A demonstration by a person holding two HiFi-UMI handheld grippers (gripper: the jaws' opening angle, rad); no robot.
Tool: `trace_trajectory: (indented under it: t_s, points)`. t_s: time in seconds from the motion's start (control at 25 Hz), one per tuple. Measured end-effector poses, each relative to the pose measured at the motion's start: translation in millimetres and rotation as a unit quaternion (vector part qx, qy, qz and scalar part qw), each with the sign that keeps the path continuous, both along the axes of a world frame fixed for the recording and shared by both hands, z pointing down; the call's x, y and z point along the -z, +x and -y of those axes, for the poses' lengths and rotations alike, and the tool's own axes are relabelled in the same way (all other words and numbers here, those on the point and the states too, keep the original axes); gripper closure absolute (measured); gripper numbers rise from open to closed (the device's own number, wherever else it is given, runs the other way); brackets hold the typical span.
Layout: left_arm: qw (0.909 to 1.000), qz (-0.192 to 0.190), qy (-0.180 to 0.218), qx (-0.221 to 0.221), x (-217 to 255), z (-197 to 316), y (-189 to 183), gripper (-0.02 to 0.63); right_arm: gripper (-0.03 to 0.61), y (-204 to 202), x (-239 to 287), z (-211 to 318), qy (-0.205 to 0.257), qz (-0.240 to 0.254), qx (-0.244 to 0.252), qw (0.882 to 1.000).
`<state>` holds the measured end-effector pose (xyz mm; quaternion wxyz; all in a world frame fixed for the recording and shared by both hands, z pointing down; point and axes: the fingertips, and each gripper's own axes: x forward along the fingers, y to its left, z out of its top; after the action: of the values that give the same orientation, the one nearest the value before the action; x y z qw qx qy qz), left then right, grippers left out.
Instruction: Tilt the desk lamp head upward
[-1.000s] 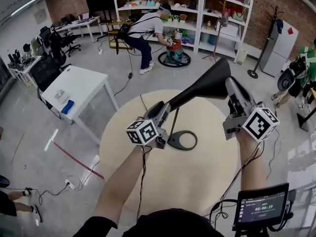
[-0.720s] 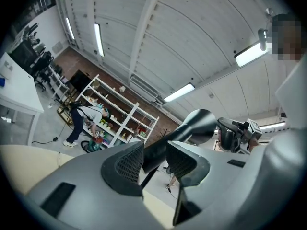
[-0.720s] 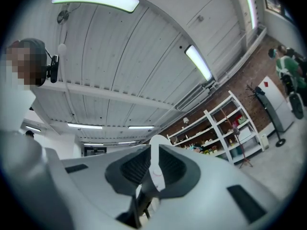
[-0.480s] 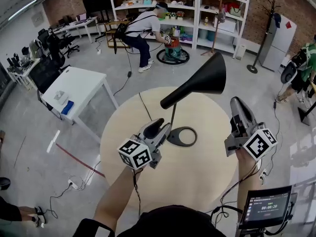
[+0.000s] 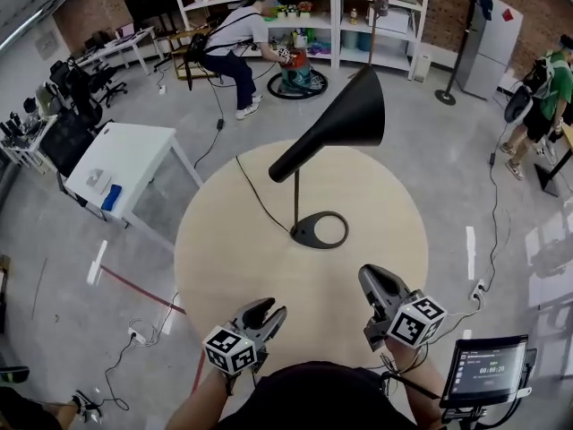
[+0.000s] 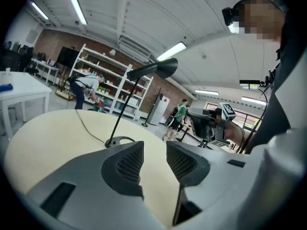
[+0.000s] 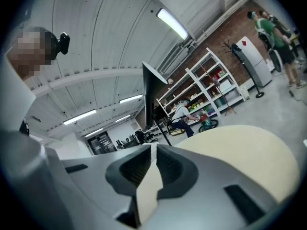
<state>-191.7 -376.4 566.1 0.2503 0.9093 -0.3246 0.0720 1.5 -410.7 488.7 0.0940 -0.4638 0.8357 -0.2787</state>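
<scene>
Left hand-held gripper (image 5: 269, 313) and right hand-held gripper (image 5: 372, 277) have both dropped back from the lamp (image 5: 301, 234) since a second ago. Head view: they're near the person now, well apart from the lamp, which stands mid-surface (image 5: 224, 258) with its head (image 5: 345, 115) cocked upward. Left gripper view: jaws apart, empty, lamp (image 6: 148, 70) well ahead. Right gripper view: jaws nearly together on nothing, lamp (image 7: 151, 92) beyond them. Tilt looks done to me, nothing obvious left.
</scene>
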Motion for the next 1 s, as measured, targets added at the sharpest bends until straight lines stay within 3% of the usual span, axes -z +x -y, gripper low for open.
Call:
trace_trajectory:
  t_s: [0.24,0.52,0.76,1.0]
  points:
    - [0.9998,-0.017,-0.008,-0.005,-2,-27,24,0.462,0.543,-28,-33,-40,-0.012,-0.068,0.005,0.998]
    - [0.9991,-0.031,0.009,-0.029,8,-31,56,0.462,0.543,-32,-51,-50,-0.025,-0.091,-0.006,0.995]
    - [0.9993,-0.031,-0.019,-0.013,-7,-32,47,0.462,0.542,-36,-54,-53,-0.022,-0.111,0.001,0.994]
    - [0.9994,-0.031,-0.014,0.006,2,-18,29,0.462,0.541,-50,-46,-44,-0.014,-0.117,0.015,0.993]
